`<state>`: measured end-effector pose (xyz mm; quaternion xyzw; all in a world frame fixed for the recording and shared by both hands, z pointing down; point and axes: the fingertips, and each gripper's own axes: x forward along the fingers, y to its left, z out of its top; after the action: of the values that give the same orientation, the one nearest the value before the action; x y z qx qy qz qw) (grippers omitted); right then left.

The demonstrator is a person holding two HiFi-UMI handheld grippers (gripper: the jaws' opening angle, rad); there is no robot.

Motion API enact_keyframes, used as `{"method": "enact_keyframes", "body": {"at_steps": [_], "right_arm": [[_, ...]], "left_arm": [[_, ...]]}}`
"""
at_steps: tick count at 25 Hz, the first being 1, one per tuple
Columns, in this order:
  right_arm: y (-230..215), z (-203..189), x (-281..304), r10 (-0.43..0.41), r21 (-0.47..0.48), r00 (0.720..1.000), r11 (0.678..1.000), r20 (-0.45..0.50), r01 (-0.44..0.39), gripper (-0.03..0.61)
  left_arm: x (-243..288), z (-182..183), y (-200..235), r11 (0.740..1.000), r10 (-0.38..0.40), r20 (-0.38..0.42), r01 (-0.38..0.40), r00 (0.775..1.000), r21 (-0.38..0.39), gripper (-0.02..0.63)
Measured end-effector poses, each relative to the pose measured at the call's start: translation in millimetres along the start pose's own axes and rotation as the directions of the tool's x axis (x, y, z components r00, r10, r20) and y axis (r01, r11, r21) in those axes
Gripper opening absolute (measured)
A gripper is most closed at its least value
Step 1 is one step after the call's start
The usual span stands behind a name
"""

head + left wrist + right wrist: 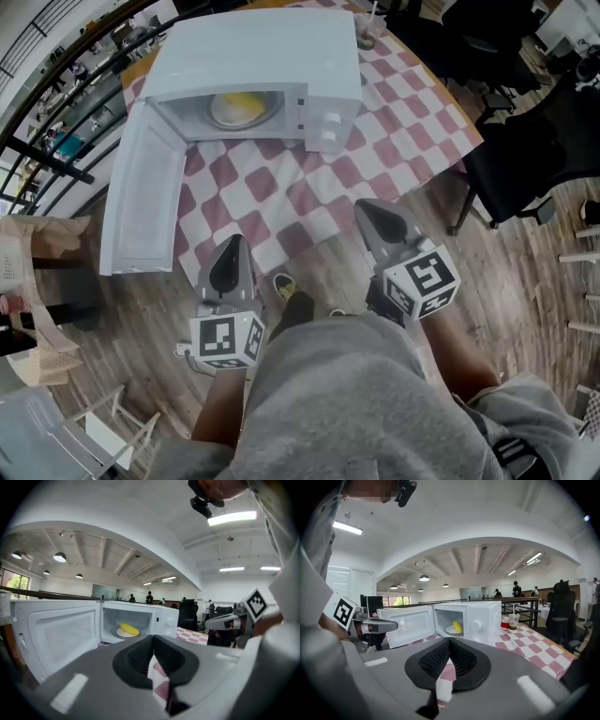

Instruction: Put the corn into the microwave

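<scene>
The corn (242, 103) lies on a plate (223, 114) inside the open microwave (272, 56), near the left edge of the surface (412, 122). The left tongs (232, 247) and right tongs (370, 214) are both clenched on nothing, by its near edge.

Microwave (272, 56): we can read no brand, word or number on its case or door.
Left gripper (231, 246) cube (226, 339): we see only black-and-white square marker patterns, with no letters or digits.
Right gripper (367, 211) cube (424, 281): it has the same kind of marker pattern, and nothing we can read as text.
Rest of the room: whatever print there may be is too small or blurred for us to read.
</scene>
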<state>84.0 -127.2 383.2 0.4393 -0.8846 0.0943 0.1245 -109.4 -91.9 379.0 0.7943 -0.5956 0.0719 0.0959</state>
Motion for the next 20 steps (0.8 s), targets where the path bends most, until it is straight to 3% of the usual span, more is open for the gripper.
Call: {"method": "enact_keyframes", "body": {"at_steps": [12, 20], "right_arm": [[3, -26, -105, 0.003, 0.014, 1.0, 1.0, 0.024, -0.003, -0.003], [10, -47, -158, 0.0, 0.018, 1.0, 1.0, 0.025, 0.0, -0.002]], "left_arm": [[-74, -7, -96, 1.0, 0.001, 0.024, -0.002, 1.0, 0.011, 0.011], [-124, -18, -127, 0.999, 0.043, 0.036, -0.043, 0.998, 0.012, 0.011]]}}
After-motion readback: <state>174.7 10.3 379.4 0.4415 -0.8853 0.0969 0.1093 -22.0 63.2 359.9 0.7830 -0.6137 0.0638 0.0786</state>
